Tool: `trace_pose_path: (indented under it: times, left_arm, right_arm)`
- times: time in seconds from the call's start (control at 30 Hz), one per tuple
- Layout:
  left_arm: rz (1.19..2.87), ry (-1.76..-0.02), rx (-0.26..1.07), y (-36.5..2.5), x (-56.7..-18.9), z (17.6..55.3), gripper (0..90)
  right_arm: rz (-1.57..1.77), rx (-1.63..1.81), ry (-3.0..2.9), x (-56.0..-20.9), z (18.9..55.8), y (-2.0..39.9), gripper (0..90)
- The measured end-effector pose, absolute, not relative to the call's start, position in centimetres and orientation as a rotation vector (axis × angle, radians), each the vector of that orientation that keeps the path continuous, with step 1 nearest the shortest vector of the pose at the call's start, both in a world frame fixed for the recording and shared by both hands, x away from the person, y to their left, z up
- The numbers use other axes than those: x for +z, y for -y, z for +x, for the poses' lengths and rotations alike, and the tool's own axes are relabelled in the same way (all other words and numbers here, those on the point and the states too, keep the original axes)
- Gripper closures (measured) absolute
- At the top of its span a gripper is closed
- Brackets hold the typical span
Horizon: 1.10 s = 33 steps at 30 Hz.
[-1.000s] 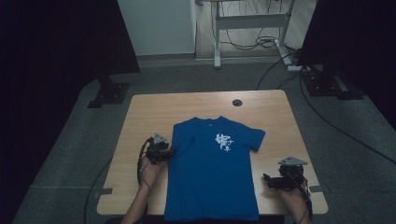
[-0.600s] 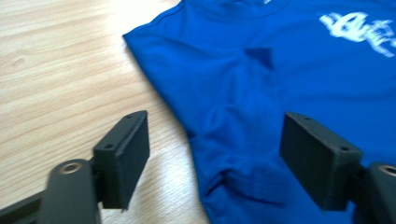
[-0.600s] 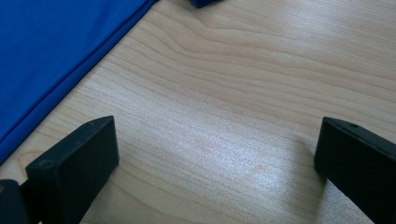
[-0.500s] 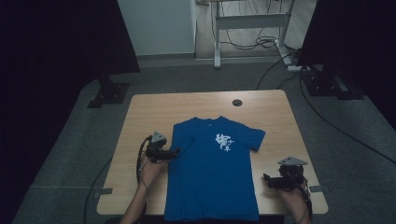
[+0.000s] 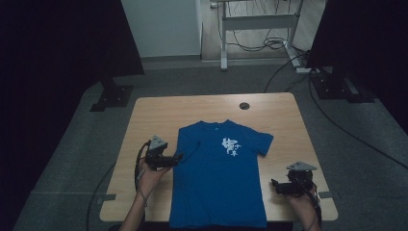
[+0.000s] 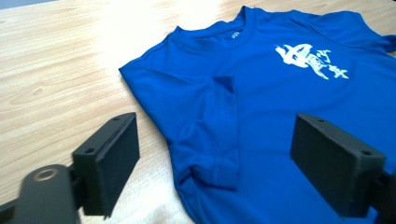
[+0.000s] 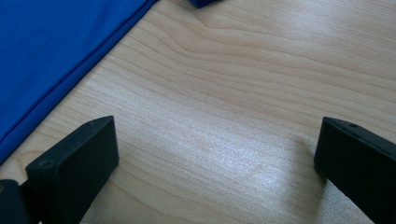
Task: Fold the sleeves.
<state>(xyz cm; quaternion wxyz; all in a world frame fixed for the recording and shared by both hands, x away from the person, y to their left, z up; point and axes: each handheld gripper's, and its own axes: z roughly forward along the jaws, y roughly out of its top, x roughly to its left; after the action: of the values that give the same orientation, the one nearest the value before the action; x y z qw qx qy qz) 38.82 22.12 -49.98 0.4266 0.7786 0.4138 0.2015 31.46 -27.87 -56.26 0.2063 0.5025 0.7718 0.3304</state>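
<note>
Left claw (image 6: 215, 161), jaws just spreading, empty, hovered over blue knit T-shirt (image 5: 219, 180) bearing illegible white script; right claw (image 7: 217, 161) released beside it.

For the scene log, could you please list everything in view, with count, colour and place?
T-shirt: one, blue with white print, flat on the table's near middle, left sleeve folded in.
Table: one, light wood, centre.
Round cap: one, dark, far edge of the table.
Desk frame: one, white, on the floor behind.
Stand base: one, black, on the floor far left.
Left gripper: one, black, open, at the shirt's left edge.
Right gripper: one, black, open, over bare wood right of the shirt.
</note>
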Motion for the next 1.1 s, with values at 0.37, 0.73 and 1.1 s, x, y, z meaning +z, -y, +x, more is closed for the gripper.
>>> trace_pose_path:
  times: [0.37, 0.73, 1.1]
  left_arm:
    - [1.932, -1.049, 0.523, -24.0, -49.7, 36.7, 14.7]
    - [1.919, -1.037, 0.547, -25.8, -49.8, 34.2, 11.9]
    - [1.901, -1.085, 0.549, -27.6, -51.2, 32.3, 11.4]
  right_arm:
    - [1.4, 0.92, -2.151, -56.3, 31.5, 27.9, 0.0]
    - [1.4, 0.92, -2.15, -56.3, 31.5, 27.9, 0.0]
    - [1.399, 0.921, -2.15, -56.3, 31.5, 27.9, 0.0]
